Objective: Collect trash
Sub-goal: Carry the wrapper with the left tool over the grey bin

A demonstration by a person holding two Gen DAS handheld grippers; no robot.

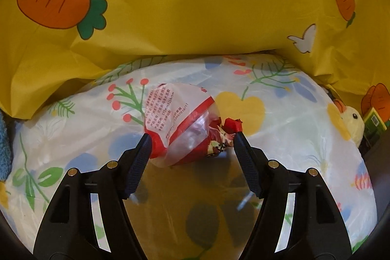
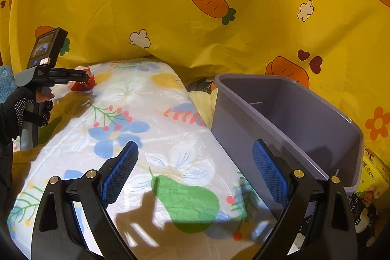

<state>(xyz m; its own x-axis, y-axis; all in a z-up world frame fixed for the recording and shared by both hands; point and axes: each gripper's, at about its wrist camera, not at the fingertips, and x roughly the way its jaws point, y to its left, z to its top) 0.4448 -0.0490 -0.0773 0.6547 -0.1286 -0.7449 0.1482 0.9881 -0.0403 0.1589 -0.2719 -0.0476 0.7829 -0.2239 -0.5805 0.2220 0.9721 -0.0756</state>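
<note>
1. Wrapper (image 1: 185, 123), crumpled red-and-clear plastic with printed text, lies on the floral plastic tablecloth (image 1: 280, 128) at the far end of the table, close under the yellow carrot-print backdrop (image 1: 182, 4).
2. Progress: judged early. The grey bin (image 2: 316, 113) at the table's right edge shows a bare interior with a divider; no trash visible in it. The wrapper is not yet collected, and no other litter shows on the cloth.
3. Left gripper (image 1: 192, 140): jaws fairly wide, straddling the wrapper. Both tips sit right at its crumpled edges, perhaps brushing them; no squeeze is visible, so I read it as not gripped.
4. Right wrist view confirms the placement: left gripper (image 2: 84, 82) reaches level over the wrapper (image 2: 82, 85), held by a gloved hand (image 2: 26, 109).
5. Right gripper (image 2: 195, 150): jaws spread wide and empty, above the cloth beside the bin's near wall.
6. Left to do, as I judge: close on the wrapper, carry it across, drop it into the bin.
</note>
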